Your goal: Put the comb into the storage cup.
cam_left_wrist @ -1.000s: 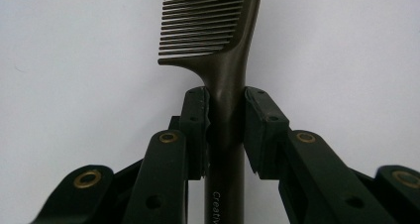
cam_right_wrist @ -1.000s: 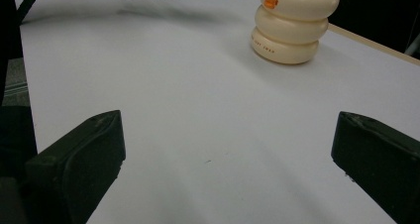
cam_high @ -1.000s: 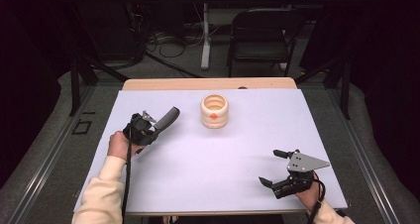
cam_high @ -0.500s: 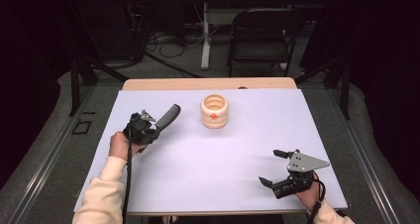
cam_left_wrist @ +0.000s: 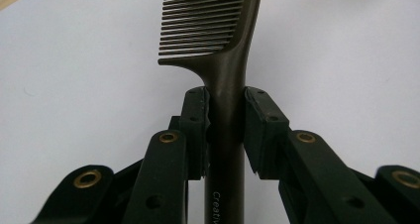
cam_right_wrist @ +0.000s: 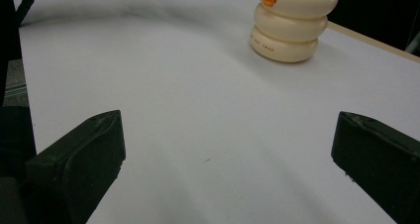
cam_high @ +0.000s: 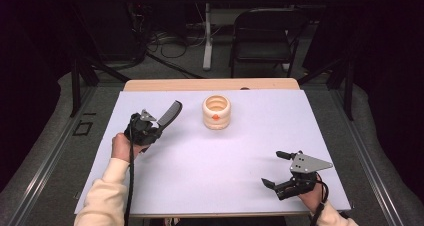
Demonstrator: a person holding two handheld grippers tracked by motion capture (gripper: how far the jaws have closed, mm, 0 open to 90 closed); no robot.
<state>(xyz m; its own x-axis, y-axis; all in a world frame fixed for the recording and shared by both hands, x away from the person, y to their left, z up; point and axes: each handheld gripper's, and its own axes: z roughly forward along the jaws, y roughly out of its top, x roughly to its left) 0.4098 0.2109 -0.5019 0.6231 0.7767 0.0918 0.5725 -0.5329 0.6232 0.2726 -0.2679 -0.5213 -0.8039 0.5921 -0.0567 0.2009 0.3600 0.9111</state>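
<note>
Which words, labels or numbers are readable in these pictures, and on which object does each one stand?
"Creativ", cut off by the frame edge: on the comb handle, between the left gripper pads.
Small dark print on the bottom ring of the cream holder: too blurred to read.
Orange mark on the holder: no letters legible.

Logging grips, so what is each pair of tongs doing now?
Left tongs: closed on the comb handle.
Right tongs: open, holding nothing.
</note>
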